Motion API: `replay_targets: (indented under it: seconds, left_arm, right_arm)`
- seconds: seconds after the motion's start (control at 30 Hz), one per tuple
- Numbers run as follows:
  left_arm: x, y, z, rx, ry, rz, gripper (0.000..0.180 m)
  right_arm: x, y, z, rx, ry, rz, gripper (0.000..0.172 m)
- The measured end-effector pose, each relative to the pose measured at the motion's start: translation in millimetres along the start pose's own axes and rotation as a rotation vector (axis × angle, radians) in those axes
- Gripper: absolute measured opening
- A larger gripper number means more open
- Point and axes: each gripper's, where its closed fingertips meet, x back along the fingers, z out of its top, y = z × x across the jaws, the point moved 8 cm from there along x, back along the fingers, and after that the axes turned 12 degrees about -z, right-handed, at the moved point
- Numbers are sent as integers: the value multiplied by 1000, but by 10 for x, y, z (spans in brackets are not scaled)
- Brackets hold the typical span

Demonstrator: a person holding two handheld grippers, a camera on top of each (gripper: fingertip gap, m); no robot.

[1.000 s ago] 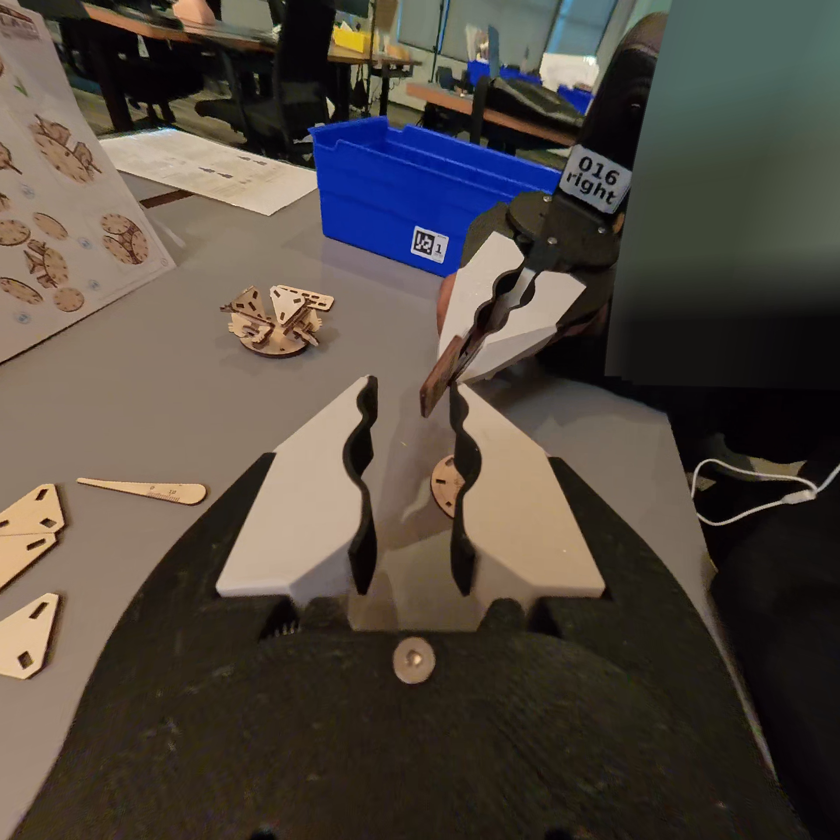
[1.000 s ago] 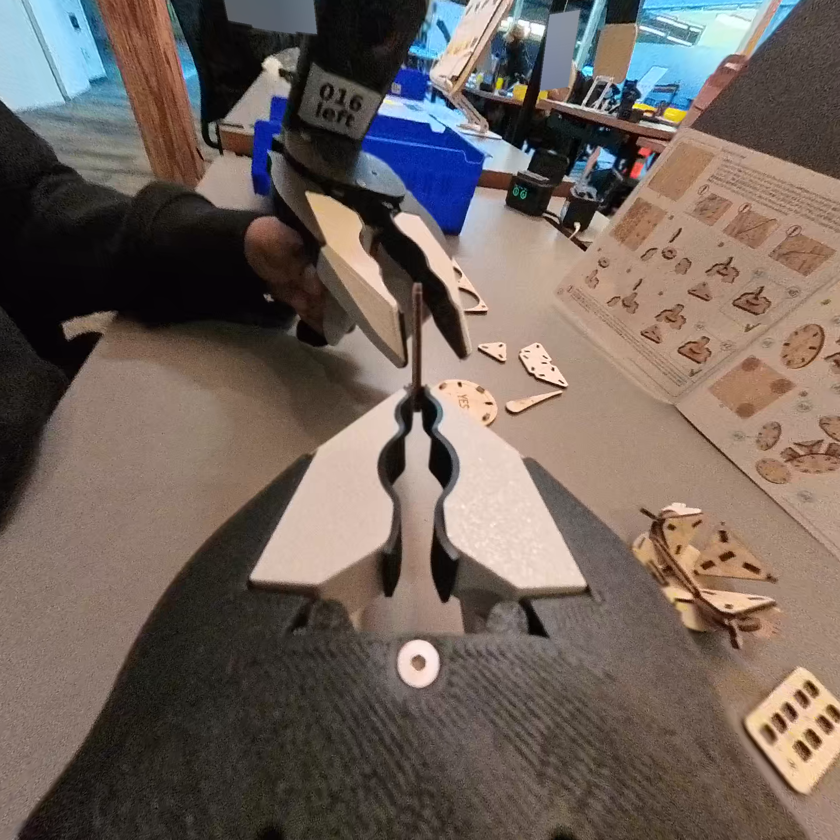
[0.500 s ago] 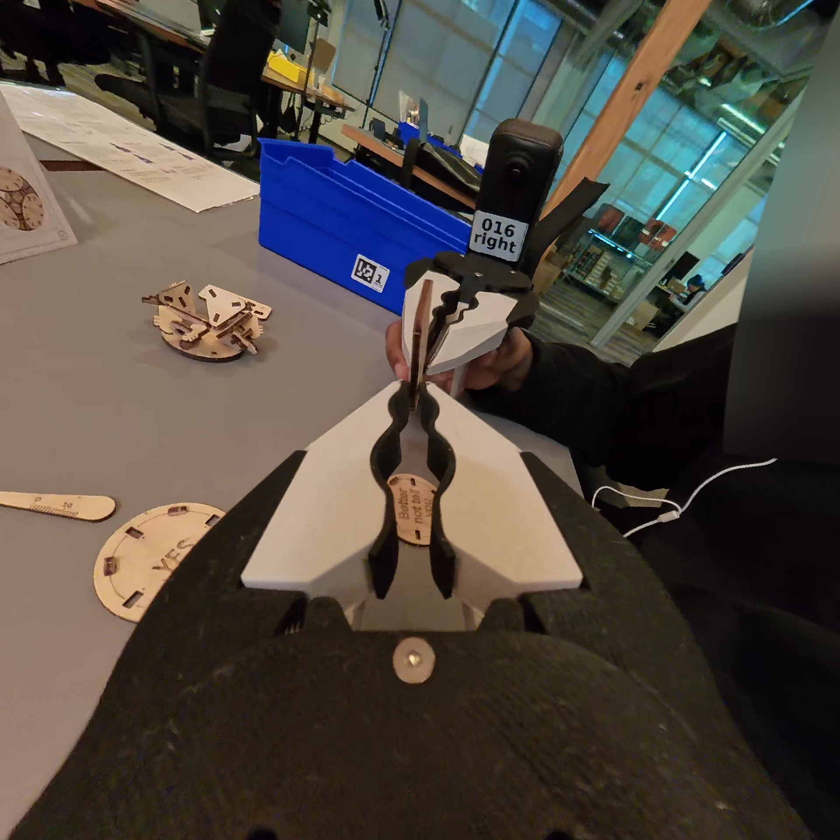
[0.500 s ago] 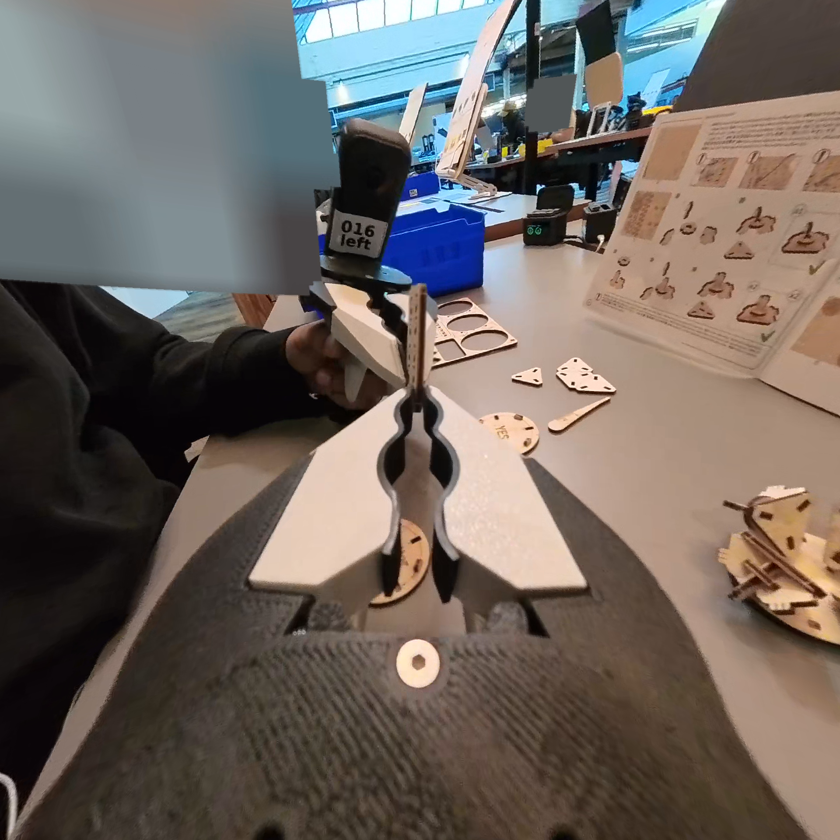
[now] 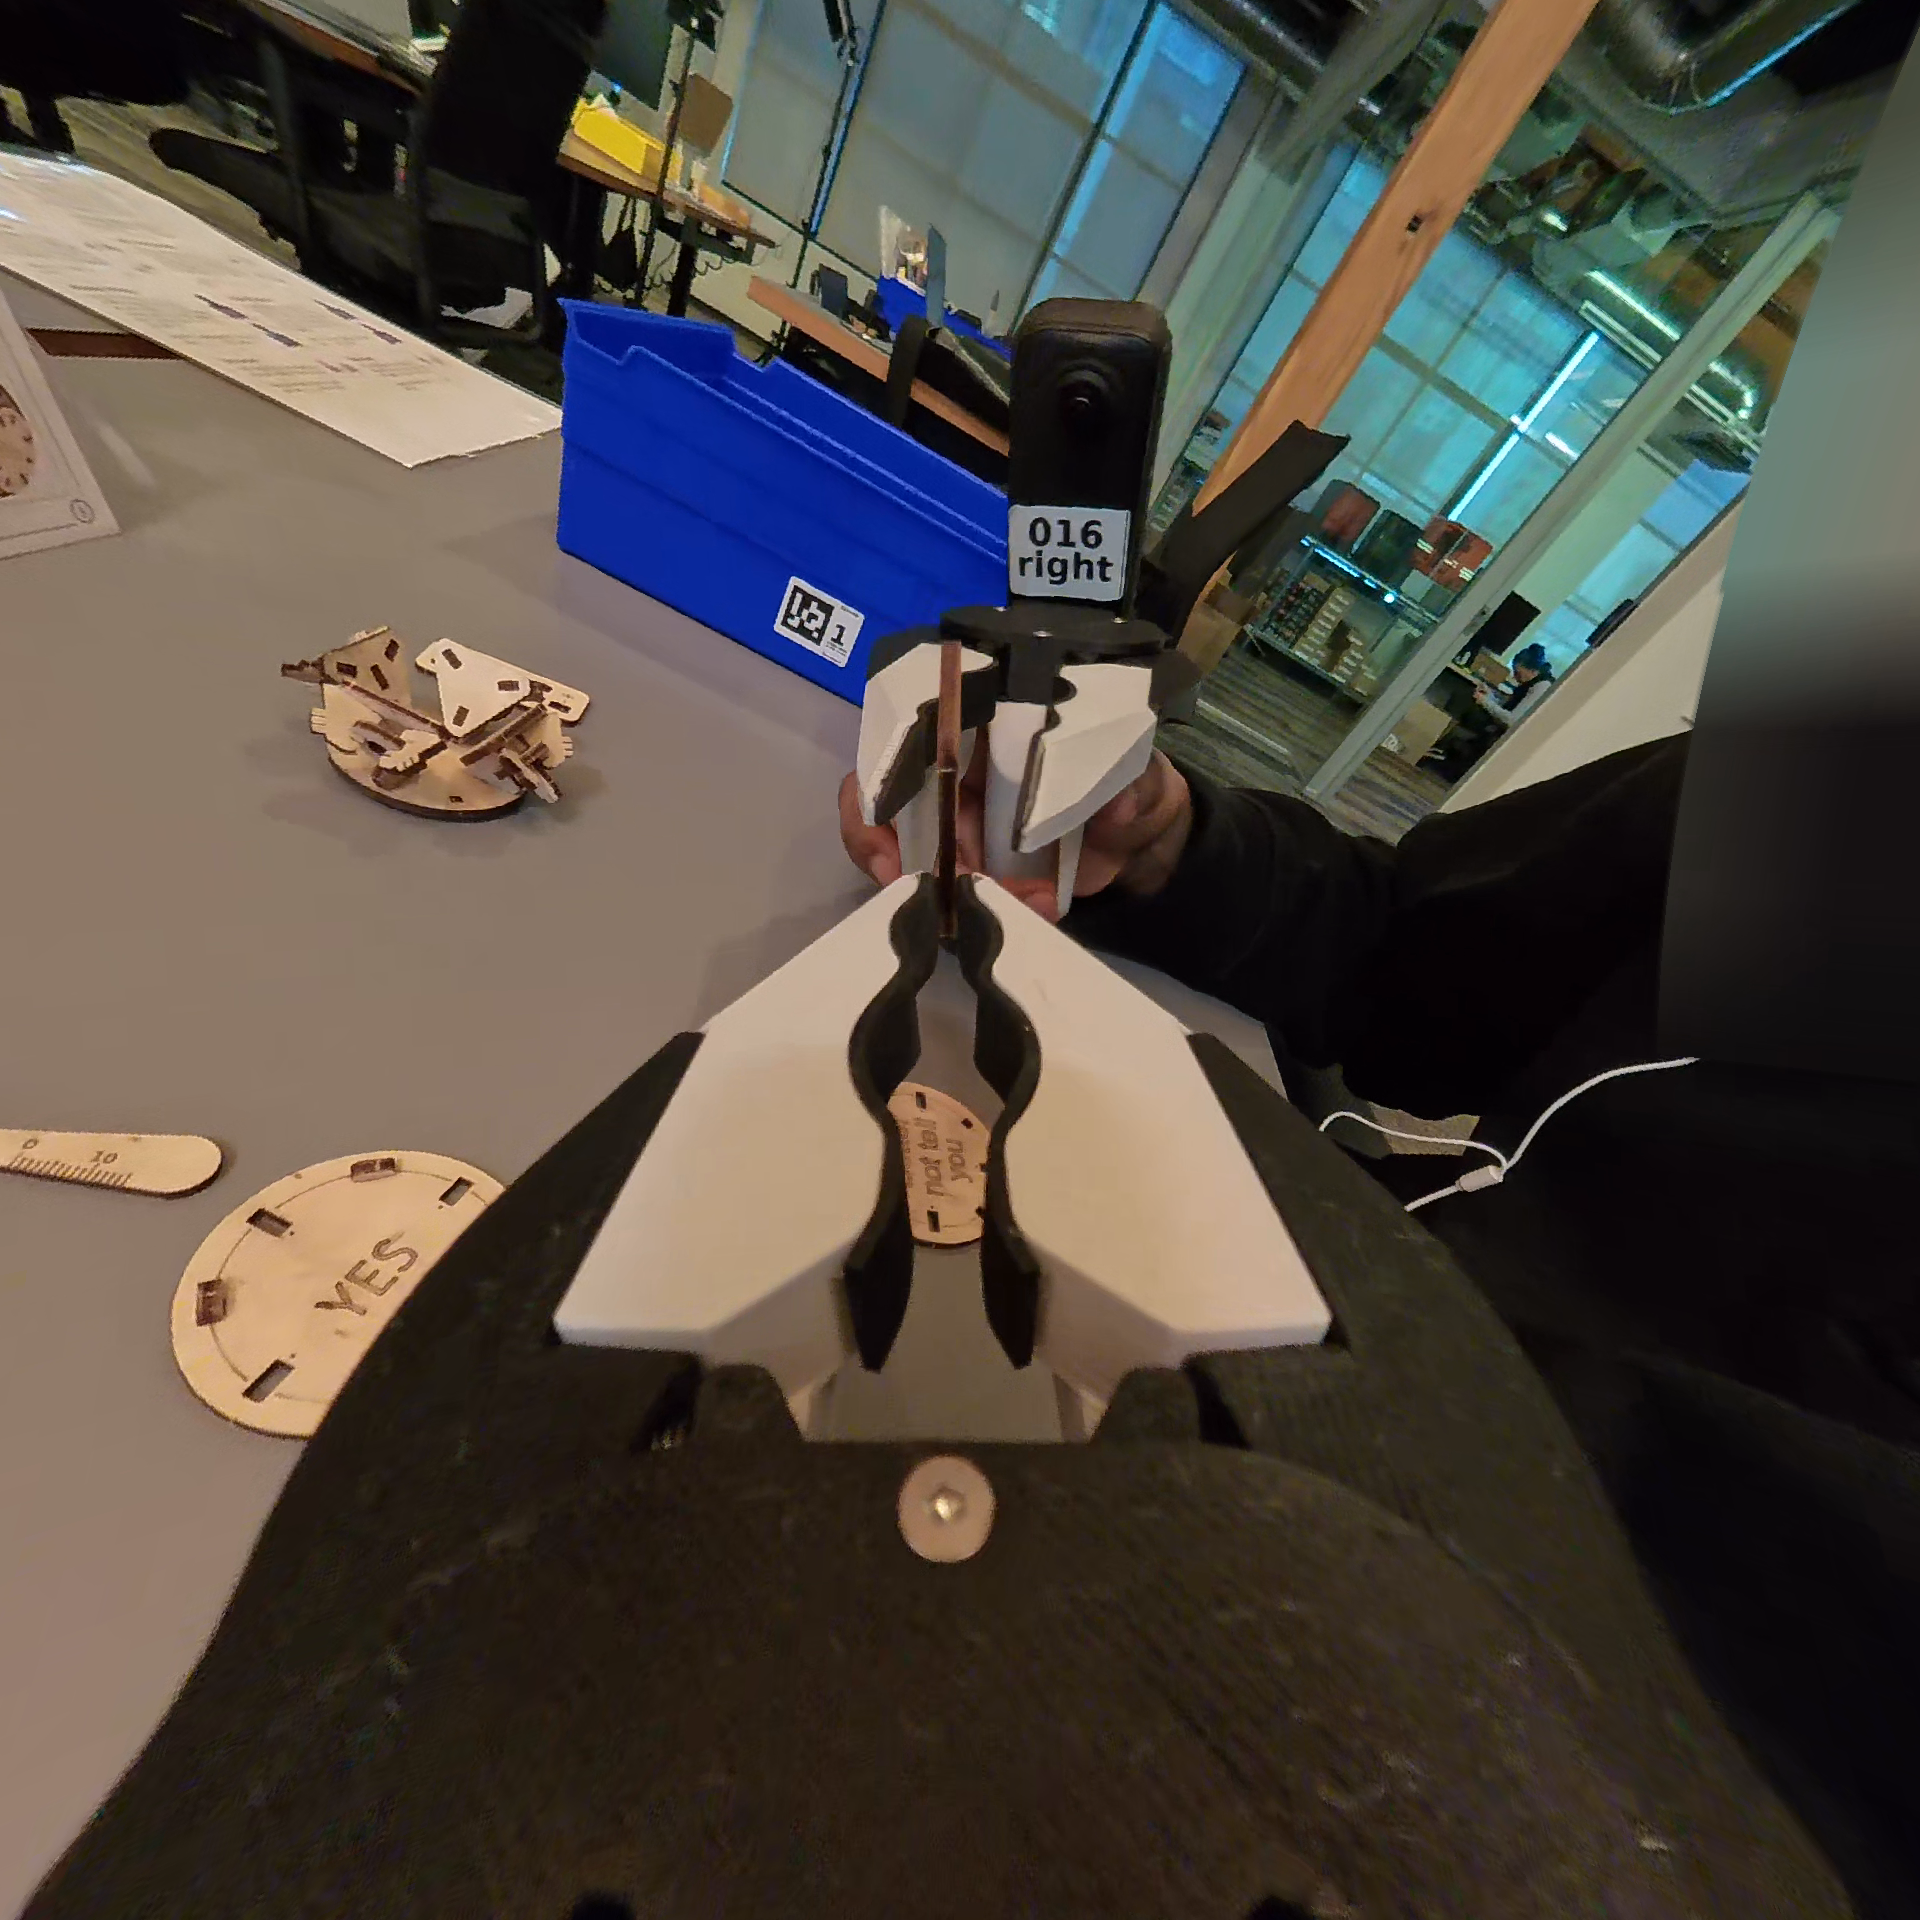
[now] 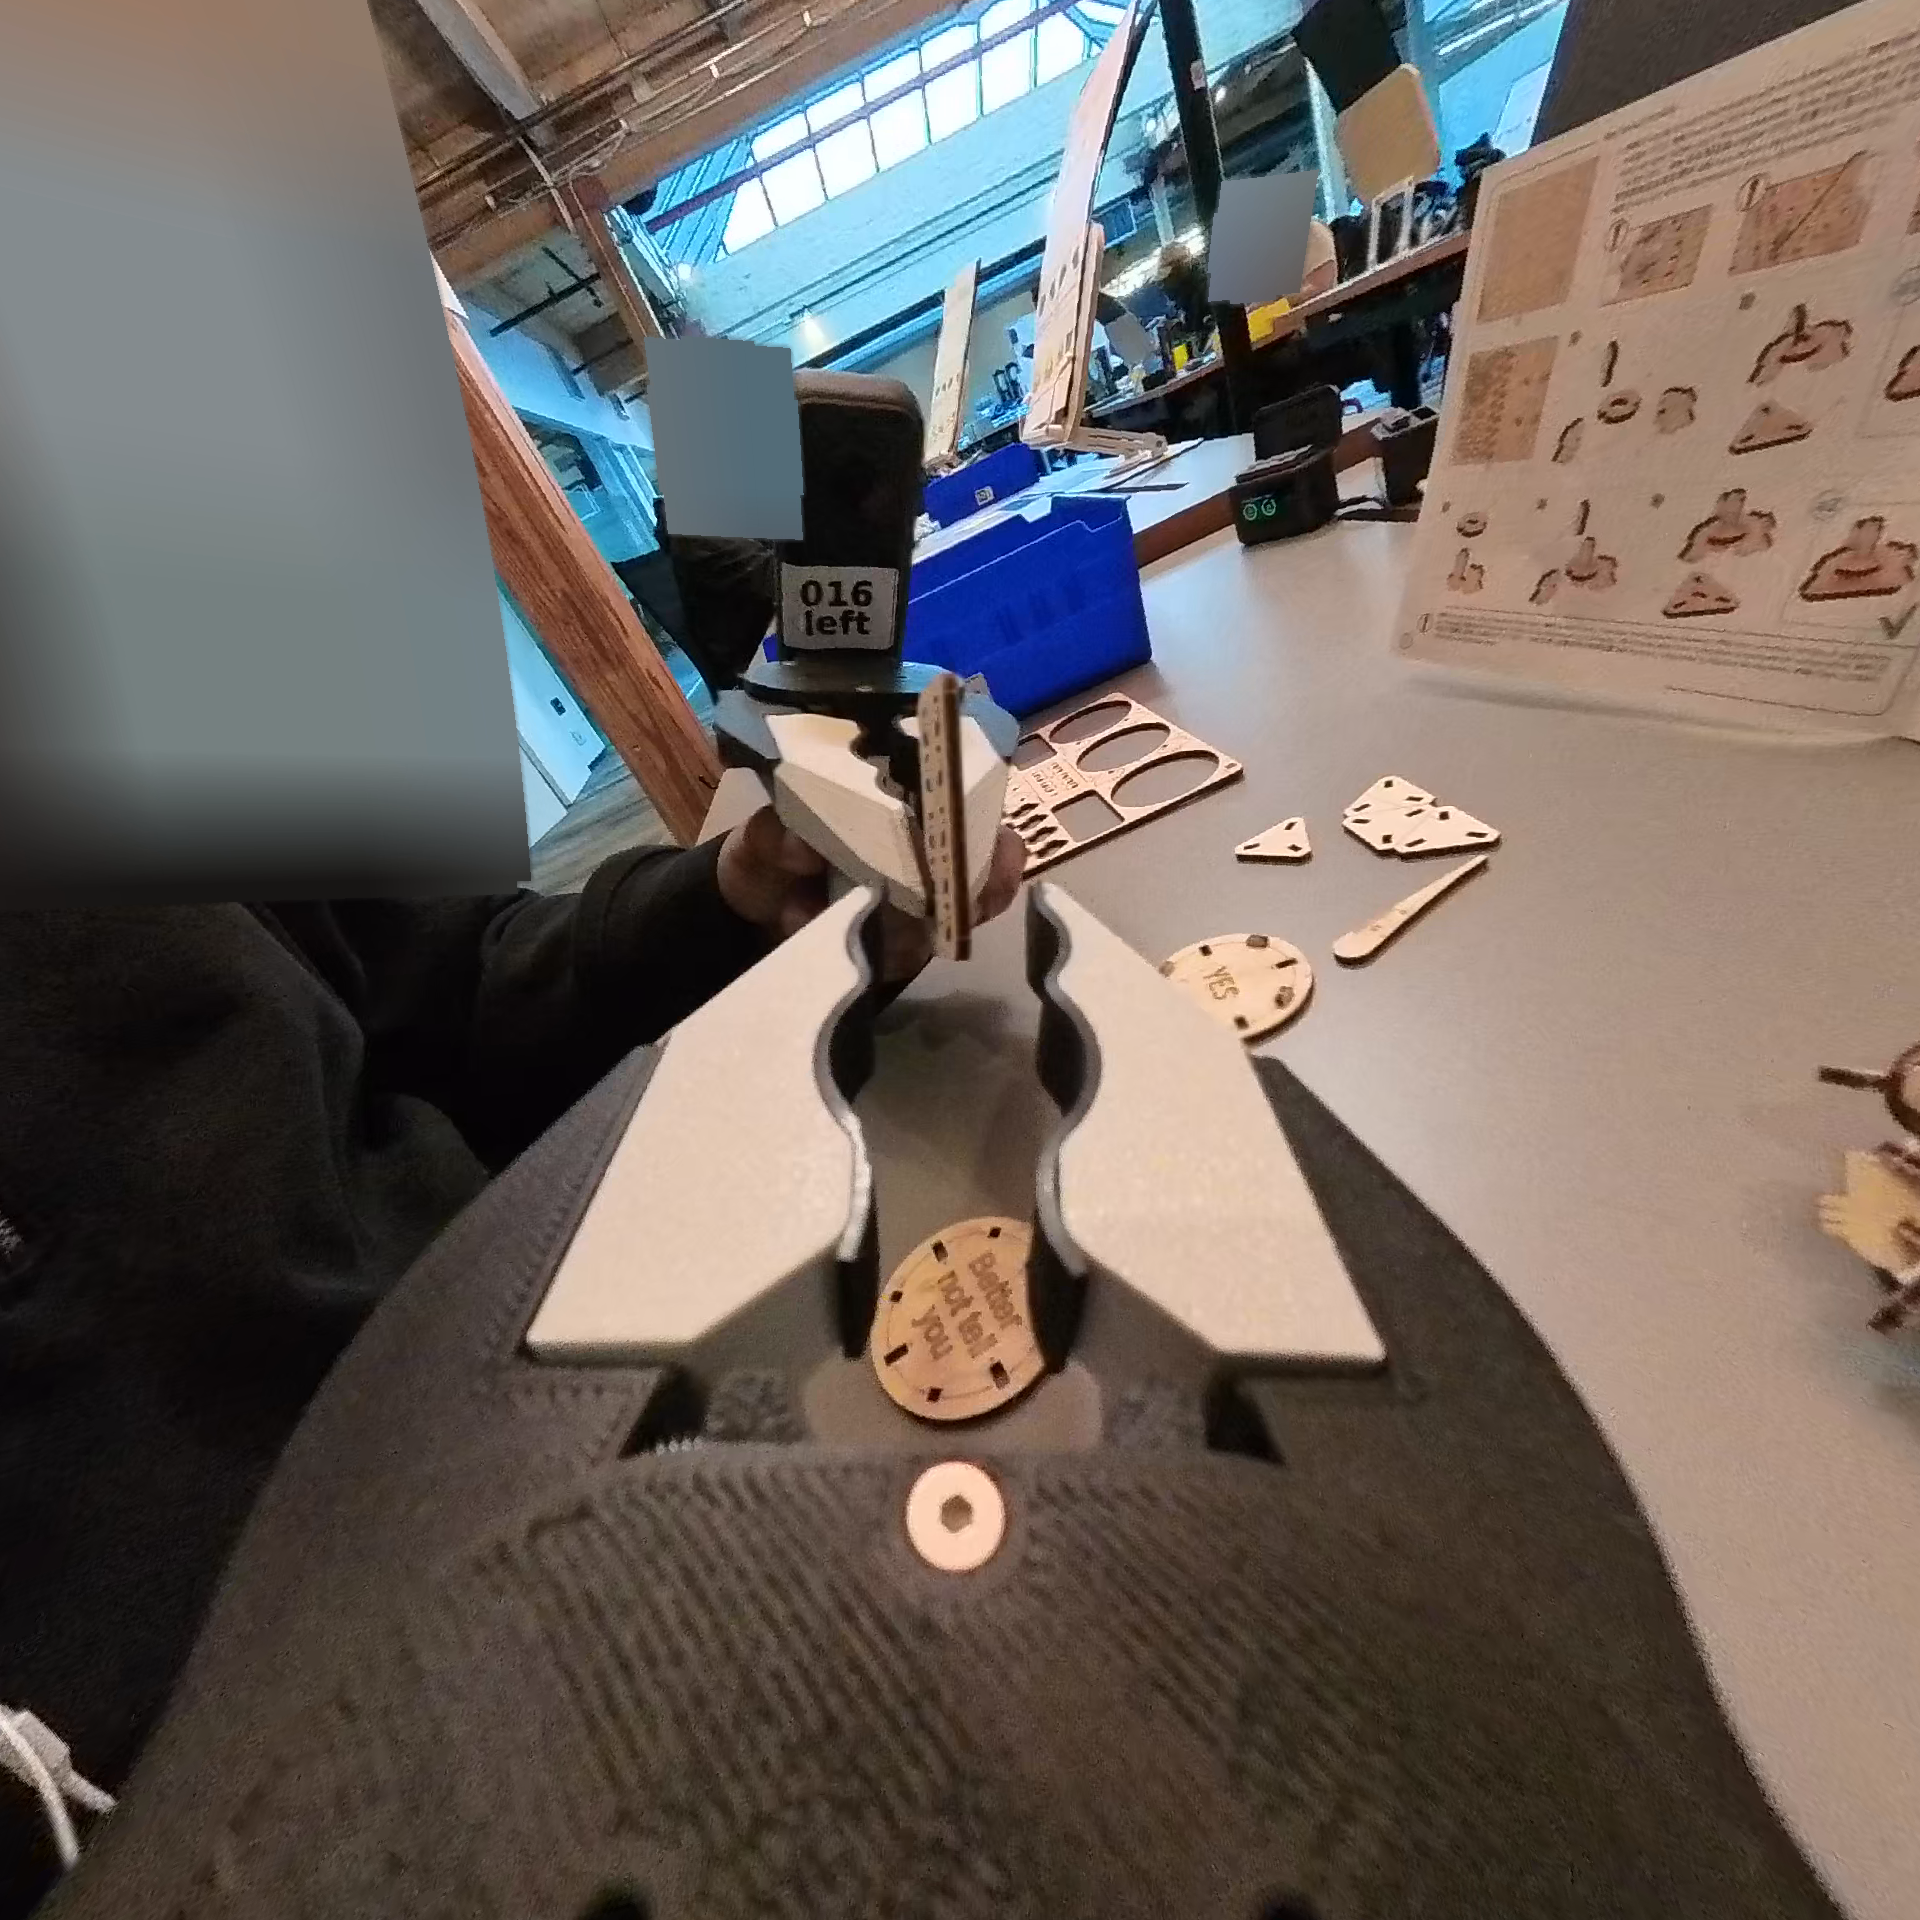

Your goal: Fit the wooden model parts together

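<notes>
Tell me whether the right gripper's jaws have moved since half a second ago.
Yes. The right gripper has opened its jaws, letting go of the wooden strip; the left gripper now holds it alone, above the grey table.

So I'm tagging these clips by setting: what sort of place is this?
Probably a shared workshop or makerspace. A grey table holds laser-cut wooden kit parts and an instruction sheet; blue bins and more workbenches stand behind, under exposed beams and big windows.
</notes>
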Motion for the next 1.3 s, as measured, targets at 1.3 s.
replay_targets:
  seconds: [1.3]
  left_arm:
    - [-10,-21,-16,88,72,-52,0]
  right_arm:
    - [-7,-11,-8,-26,-11,41,0]
